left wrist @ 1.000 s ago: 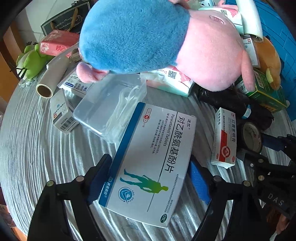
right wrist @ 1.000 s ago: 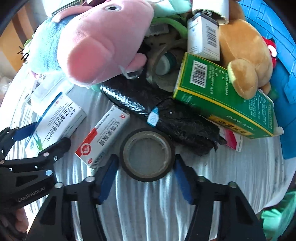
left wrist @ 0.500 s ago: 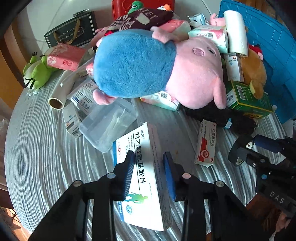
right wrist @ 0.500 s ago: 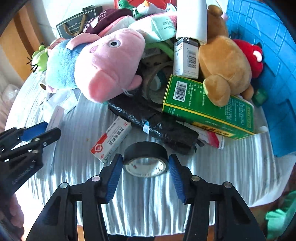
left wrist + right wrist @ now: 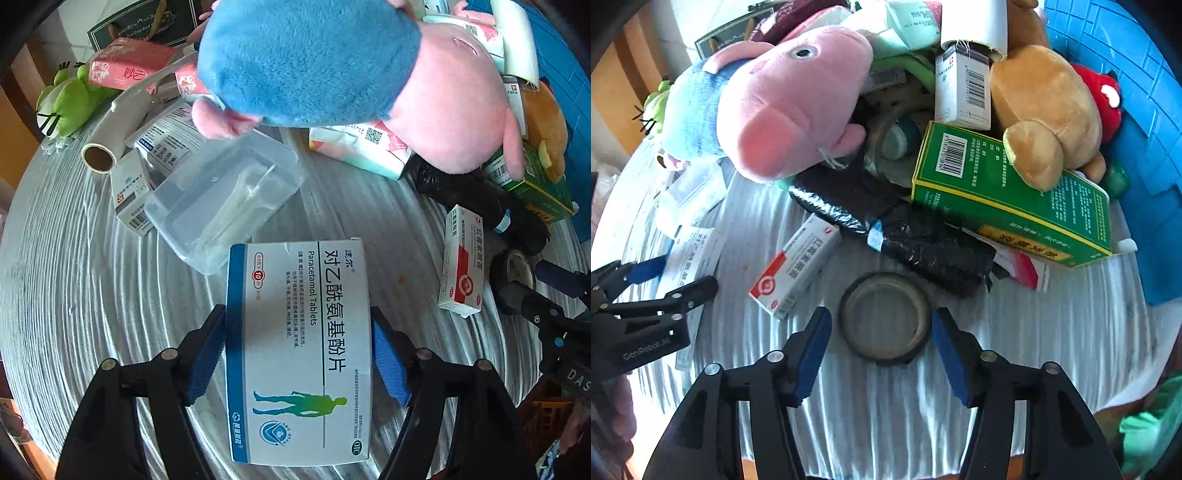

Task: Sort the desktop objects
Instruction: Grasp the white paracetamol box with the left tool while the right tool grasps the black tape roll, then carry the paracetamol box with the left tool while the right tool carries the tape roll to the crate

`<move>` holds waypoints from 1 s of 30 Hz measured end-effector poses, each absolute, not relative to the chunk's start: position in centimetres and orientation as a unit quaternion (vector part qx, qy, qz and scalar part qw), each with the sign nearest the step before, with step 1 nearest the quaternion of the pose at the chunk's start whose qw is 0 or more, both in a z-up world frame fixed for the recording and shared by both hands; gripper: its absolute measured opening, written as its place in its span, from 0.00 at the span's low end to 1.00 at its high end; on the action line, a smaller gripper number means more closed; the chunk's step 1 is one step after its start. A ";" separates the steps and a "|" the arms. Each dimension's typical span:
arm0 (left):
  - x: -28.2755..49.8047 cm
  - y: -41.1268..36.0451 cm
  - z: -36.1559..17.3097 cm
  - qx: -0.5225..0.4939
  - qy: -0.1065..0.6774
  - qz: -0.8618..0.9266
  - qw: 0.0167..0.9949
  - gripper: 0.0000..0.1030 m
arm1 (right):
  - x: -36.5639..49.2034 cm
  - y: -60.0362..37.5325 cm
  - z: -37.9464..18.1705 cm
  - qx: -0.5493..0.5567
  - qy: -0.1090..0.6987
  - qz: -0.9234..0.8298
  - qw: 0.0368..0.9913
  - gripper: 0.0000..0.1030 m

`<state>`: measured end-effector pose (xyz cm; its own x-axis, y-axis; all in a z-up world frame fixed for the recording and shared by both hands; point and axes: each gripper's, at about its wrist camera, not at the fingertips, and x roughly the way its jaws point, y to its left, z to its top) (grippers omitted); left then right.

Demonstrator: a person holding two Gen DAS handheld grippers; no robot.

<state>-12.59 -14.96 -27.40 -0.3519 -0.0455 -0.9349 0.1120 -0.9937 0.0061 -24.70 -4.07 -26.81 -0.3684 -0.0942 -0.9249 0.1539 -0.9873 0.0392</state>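
Clear rectangular plastic container (image 5: 225,195): lies tilted on the grey ribbed tablecloth (image 5: 74,280); holds a pale translucent item, too indistinct to name.

Large white-and-blue flat cardboard box of paracetamol tablets (image 5: 299,350): lies flat between the blue-padded fingers of the left gripper (image 5: 299,350). Jaws are opening; pads stand just beside the box's long edges, whether touching I cannot tell.

Black roll of adhesive tape (image 5: 884,317): ring-shaped, flat on the cloth, between the right gripper (image 5: 882,350) pads. Jaws are opening, with clear gaps either side of the roll.

Small red-and-white carton (image 5: 796,266): near the tape, to its left.

Black crinkled plastic bundle (image 5: 905,236): glossy, behind the tape.

Green rectangular carton with yellow edge (image 5: 1008,195): tilted, a tan plush bear (image 5: 1045,110) resting on it.

Pink-and-blue plush pig (image 5: 775,107): soft pile, atop the heap.

Blue plastic crate (image 5: 1137,122): grid-moulded wall at right; contents hidden.
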 end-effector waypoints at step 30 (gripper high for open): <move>-11.7 -13.5 -15.3 0.421 0.002 -0.906 0.038 0.69 | -25.4 -9.3 -18.6 0.460 0.040 -0.883 0.084 0.54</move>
